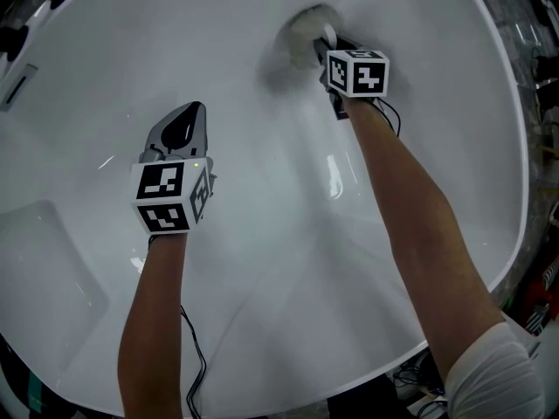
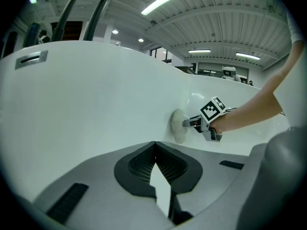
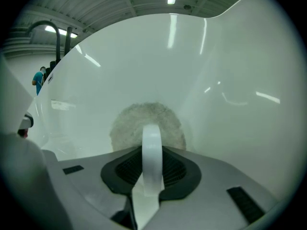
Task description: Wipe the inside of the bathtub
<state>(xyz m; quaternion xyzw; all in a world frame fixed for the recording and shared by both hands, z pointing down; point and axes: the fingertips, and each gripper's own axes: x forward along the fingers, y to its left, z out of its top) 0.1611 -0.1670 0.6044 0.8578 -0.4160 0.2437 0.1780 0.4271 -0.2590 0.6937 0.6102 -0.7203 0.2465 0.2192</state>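
Note:
The white bathtub (image 1: 262,260) fills the head view. My right gripper (image 1: 323,49) reaches far into it and is shut on the white strap handle (image 3: 152,150) of a round fluffy wiping pad (image 1: 304,33). The pad (image 3: 146,121) lies flat against the tub's curved inner wall. In the left gripper view the pad (image 2: 178,125) and my right gripper (image 2: 193,122) show side-on, pressed to the wall. My left gripper (image 1: 189,114) hovers over the tub floor to the left, shut with nothing in it (image 2: 154,145), and is not touching the pad.
An overflow slot plate (image 2: 31,59) sits high on the tub's far wall. Dark faucet pipes (image 2: 72,13) rise behind the rim. A cable (image 1: 194,356) hangs below my left forearm. Clutter lies on the floor beyond the right rim (image 1: 543,295). A person (image 3: 37,80) stands far off.

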